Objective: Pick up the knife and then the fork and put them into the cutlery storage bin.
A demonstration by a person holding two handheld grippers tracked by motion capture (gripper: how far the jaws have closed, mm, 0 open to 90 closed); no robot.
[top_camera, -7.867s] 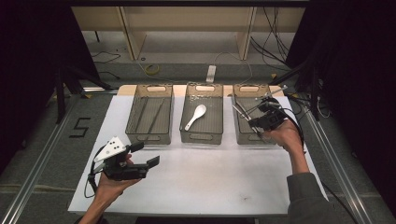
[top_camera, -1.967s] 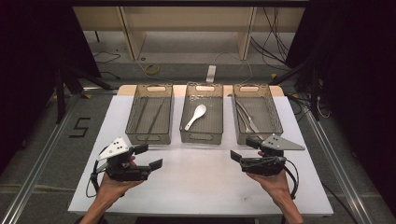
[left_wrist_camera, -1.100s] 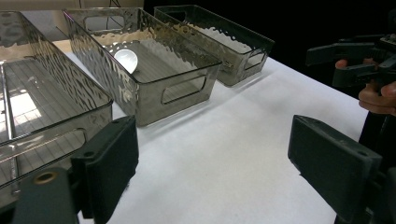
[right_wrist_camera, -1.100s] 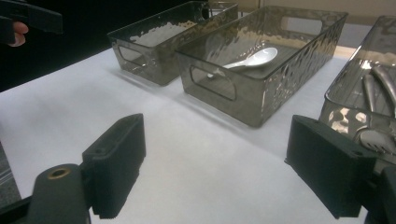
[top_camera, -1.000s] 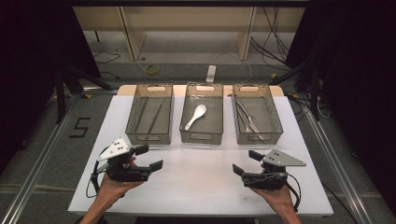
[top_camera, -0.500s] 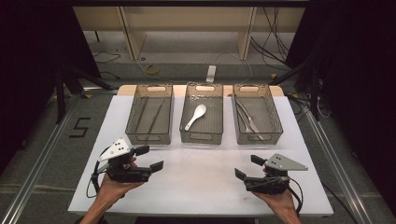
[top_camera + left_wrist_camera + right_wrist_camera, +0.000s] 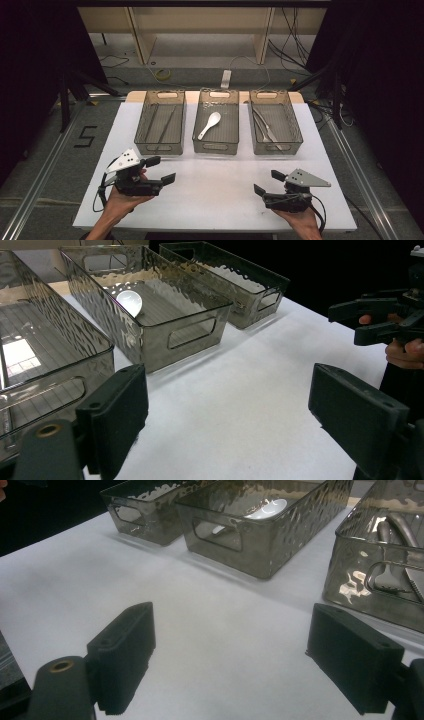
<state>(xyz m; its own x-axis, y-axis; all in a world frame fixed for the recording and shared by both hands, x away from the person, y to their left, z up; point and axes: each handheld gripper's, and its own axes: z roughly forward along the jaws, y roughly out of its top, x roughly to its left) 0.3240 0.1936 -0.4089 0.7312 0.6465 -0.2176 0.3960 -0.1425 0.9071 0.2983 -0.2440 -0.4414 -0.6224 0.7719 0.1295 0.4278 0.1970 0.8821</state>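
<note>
Since the earliest frame the right gripper [image 7: 268, 183] has come back from the right-hand bin [image 7: 275, 121] to the near edge of the table [image 7: 215, 192], and over the last second it has slid a little further toward the person; the left gripper [image 7: 161, 170] has hardly shifted.

Both pairs of fingers stand wide apart and hold nothing. In the left gripper view the fingers [image 7: 114, 424] frame bare white table, with the other gripper [image 7: 385, 322] and the hand behind it at the far right. In the right gripper view the fingers [image 7: 122, 655] likewise frame bare tabletop.

Beyond them, well apart from either gripper, three smoked clear plastic bins sit side by side along the far half of the table. The left bin [image 7: 161, 123] holds long thin dark utensils, possibly chopsticks. The middle bin [image 7: 216, 121] holds a white spoon [image 7: 209, 124], lying diagonally. The right-hand bin holds metal cutlery [image 7: 265, 130]; its exact kinds are hard to tell. Nothing lies between the grippers and the bins.
</note>
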